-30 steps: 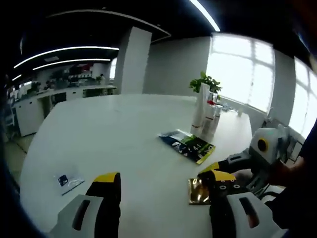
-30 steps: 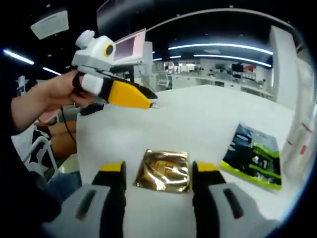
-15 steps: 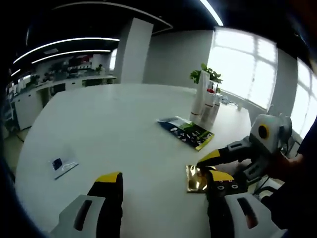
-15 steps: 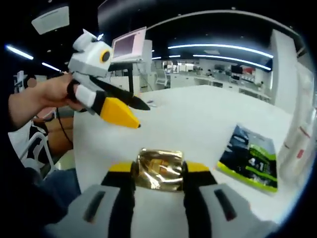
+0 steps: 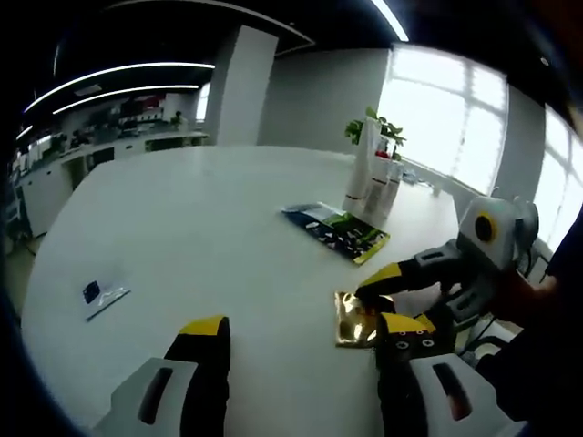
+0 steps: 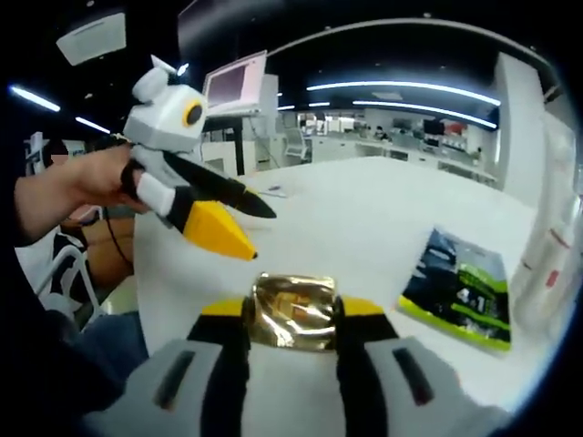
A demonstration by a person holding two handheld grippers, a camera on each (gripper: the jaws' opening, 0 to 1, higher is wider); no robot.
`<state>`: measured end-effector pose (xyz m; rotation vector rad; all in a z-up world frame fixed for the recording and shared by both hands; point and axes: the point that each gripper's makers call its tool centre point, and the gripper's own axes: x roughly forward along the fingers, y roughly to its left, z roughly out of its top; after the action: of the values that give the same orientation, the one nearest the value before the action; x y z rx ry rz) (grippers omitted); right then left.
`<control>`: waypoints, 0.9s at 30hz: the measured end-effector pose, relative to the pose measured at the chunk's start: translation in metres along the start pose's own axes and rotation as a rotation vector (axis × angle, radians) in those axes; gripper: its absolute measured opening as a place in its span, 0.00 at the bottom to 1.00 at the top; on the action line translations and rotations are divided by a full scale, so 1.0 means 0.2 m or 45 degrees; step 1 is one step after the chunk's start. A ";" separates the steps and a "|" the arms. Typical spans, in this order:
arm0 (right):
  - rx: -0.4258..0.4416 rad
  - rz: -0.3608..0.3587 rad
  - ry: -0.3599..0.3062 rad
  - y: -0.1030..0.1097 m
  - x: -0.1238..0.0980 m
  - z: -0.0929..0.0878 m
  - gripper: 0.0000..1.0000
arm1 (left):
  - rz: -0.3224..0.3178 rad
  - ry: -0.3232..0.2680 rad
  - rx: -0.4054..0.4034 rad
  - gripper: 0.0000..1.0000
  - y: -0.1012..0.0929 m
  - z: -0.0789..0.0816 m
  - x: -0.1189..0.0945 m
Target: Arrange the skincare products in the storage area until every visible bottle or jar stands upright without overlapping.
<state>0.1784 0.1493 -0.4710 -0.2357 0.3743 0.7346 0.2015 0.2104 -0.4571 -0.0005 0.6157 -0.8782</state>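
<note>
At the bottom centre of the right gripper view, your right tongs [image 6: 290, 314] pinch the gold sachet [image 6: 291, 309] on the bench [image 6: 364, 209]; lift gently. Left tongs [image 5: 301, 332] hang open, empty.

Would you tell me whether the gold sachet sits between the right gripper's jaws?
Yes, the gold sachet sits squeezed between the right gripper jaws on the white table.

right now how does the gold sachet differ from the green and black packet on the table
The gold sachet is shiny and plain; the green and black packet is printed and looks larger. The gold sachet sits between the right claw jaws, which are closed on its edges, while the green and black packet lies free, farther off. Both are flat pouches lying on the white table.
</note>
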 end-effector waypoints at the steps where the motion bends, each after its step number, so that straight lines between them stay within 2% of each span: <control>1: -0.019 0.015 0.004 0.00 -0.02 -0.01 0.01 | 0.002 -0.002 0.001 0.66 0.00 0.00 0.00; 3: 0.057 0.037 -0.021 -0.01 -0.01 -0.02 0.00 | 0.005 0.003 -0.003 0.66 0.00 -0.01 0.00; 11: 0.000 0.022 -0.007 0.00 0.00 -0.02 0.00 | 0.001 0.004 -0.007 0.65 -0.03 -0.01 -0.01; 14: 0.008 0.029 -0.013 0.01 -0.01 -0.02 0.00 | 0.042 0.038 0.036 0.64 0.00 -0.03 -0.02; 18: -0.002 0.023 -0.014 0.02 -0.01 -0.01 0.00 | 0.042 0.045 0.054 0.62 0.01 -0.03 -0.01; 21: -0.004 0.021 -0.018 0.03 -0.01 -0.01 0.00 | 0.049 0.088 0.090 0.60 0.01 -0.06 0.00; 24: 0.000 0.021 -0.023 0.04 -0.01 -0.01 0.00 | 0.008 0.106 0.079 0.56 -0.03 -0.07 0.00; 27: 0.002 0.021 -0.029 0.04 -0.02 -0.01 0.00 | -0.052 0.141 0.073 0.44 -0.08 -0.09 0.00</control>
<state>0.1704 0.1520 -0.4717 -0.2230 0.3558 0.7524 0.1814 0.2041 -0.4676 0.0884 0.6960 -0.9397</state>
